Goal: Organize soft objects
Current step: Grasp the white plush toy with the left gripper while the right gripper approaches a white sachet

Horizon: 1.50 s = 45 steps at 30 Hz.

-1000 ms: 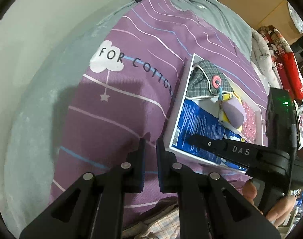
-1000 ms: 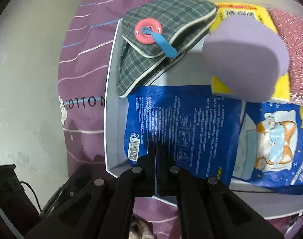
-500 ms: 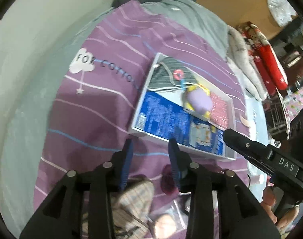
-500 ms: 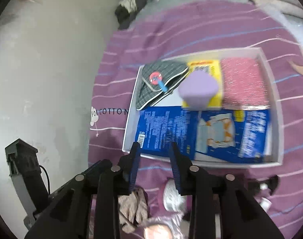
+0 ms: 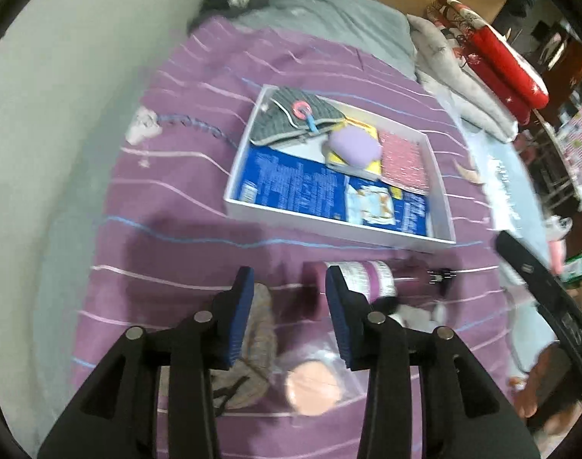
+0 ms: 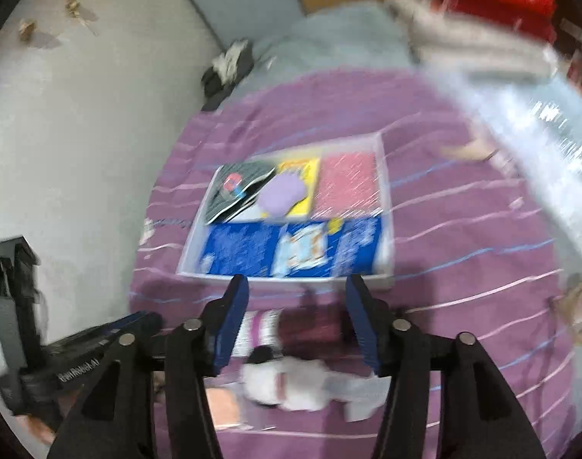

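place: bedroom | evidence: purple striped bedspread [image 5: 183,199], folded quilts [image 5: 478,88]

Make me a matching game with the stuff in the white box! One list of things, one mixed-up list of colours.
Things:
1. round sponge
2. button on the checked pouch
3. long flat packet
4. box

Colours:
A. white
B. blue
C. lilac
D. pink

Pairs: 1-C, 2-D, 3-B, 4-A
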Available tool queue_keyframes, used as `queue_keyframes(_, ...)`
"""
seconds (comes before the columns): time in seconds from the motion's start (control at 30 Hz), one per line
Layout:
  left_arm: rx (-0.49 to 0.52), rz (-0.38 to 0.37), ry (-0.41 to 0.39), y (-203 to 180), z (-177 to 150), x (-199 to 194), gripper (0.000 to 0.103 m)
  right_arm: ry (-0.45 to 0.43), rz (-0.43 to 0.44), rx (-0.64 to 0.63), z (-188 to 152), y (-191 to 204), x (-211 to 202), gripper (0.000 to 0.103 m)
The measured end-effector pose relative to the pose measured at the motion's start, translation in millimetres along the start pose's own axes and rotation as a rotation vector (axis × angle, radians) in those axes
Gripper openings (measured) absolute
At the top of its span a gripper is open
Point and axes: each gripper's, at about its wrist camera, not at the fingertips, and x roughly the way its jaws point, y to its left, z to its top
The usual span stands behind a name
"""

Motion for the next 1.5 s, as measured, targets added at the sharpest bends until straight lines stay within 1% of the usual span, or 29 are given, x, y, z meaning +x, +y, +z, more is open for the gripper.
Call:
queue_keyframes(0.07, 0.041, 0.013, -0.027, -5, -7, -3, 0.04, -0.1, -0.059, -0.083, -11, 6, -16, 0.075)
queue_keyframes(0.1, 0.059, 0.015, -0.028, -7, -9, -2, 0.04, -0.147, -0.08, -0.119, -18, 9, -24, 0.079)
queue_keyframes(0.13, 0.076, 0.018, -0.022, -10, -11, -2, 0.04, -0.185, -0.087, -0.148, -24, 11, -31, 0.08)
queue_keyframes(0.17, 0.088, 0.026, -0.01, -12, -14, 0, 0.04, -0.199, -0.08, -0.165, -28, 12, -35, 0.08)
queue_keyframes(0.23, 0.091, 0.038, -0.003, -13, -20, 3, 0.04, -0.202, -0.089, -0.17, -37, 11, -38, 0.08)
queue_keyframes(0.3, 0.09, 0.019, -0.046, -12, -32, 2, 0.04, -0.204, -0.085, -0.14, -44, 5, -36, 0.08)
queue_keyframes(0.33, 0.094, 0.003, -0.072, -11, -39, 0, 0.04, -0.203, -0.081, -0.121, -48, 3, -35, 0.08)
queue_keyframes(0.4, 0.112, 0.002, -0.103, -14, -50, -1, 0.04, -0.185, -0.047, -0.078, -59, -4, -29, 0.08)
queue_keyframes(0.47, 0.144, 0.005, -0.127, -22, -59, 0, 0.04, -0.157, 0.028, -0.025, -71, -11, -21, 0.08)
queue_keyframes(0.53, 0.173, -0.009, -0.12, -30, -65, 4, 0.04, -0.128, 0.072, 0.048, -84, -18, -9, 0.08)
queue_keyframes(0.57, 0.178, -0.027, -0.113, -34, -67, 6, 0.04, -0.124, 0.08, 0.057, -89, -18, -6, 0.08)
queue_keyframes(0.6, 0.176, -0.05, -0.104, -38, -70, 10, 0.04, -0.117, 0.082, 0.064, -95, -18, -1, 0.08)
queue_keyframes(0.7, 0.147, -0.11, -0.094, -41, -75, 21, 0.04, -0.11, 0.049, 0.052, -106, -12, 8, 0.079)
queue_keyframes(0.73, 0.142, -0.11, -0.095, -42, -78, 26, 0.04, -0.108, 0.05, 0.052, -109, -12, 11, 0.079)
queue_keyframes(0.87, 0.174, -0.048, -0.114, -47, -94, 41, 0.04, -0.096, 0.055, 0.094, -115, -20, 17, 0.076)
queue_keyframes(0.97, 0.205, -0.043, -0.142, -51, -102, 43, 0.04, -0.095, 0.054, 0.134, -117, -27, 18, 0.071)
queue_keyframes(1.0, 0.211, -0.054, -0.139, -52, -104, 45, 0.04, -0.097, 0.047, 0.15, -118, -30, 18, 0.069)
queue_keyframes(1.07, 0.205, -0.085, -0.129, -52, -106, 48, 0.04, -0.093, 0.044, 0.181, -119, -37, 20, 0.064)
queue_keyframes(1.23, 0.201, -0.151, -0.12, -50, -108, 50, 0.04, -0.054, 0.051, 0.283, -124, -56, 28, 0.054)
queue_keyframes(1.33, 0.212, -0.171, -0.121, -53, -108, 49, 0.04, -0.052, 0.046, 0.341, -126, -66, 26, 0.054)
queue_keyframes(1.5, 0.231, -0.213, -0.12, -60, -109, 46, 0.04, -0.036, 0.051, 0.398, -129, -76, 27, 0.054)
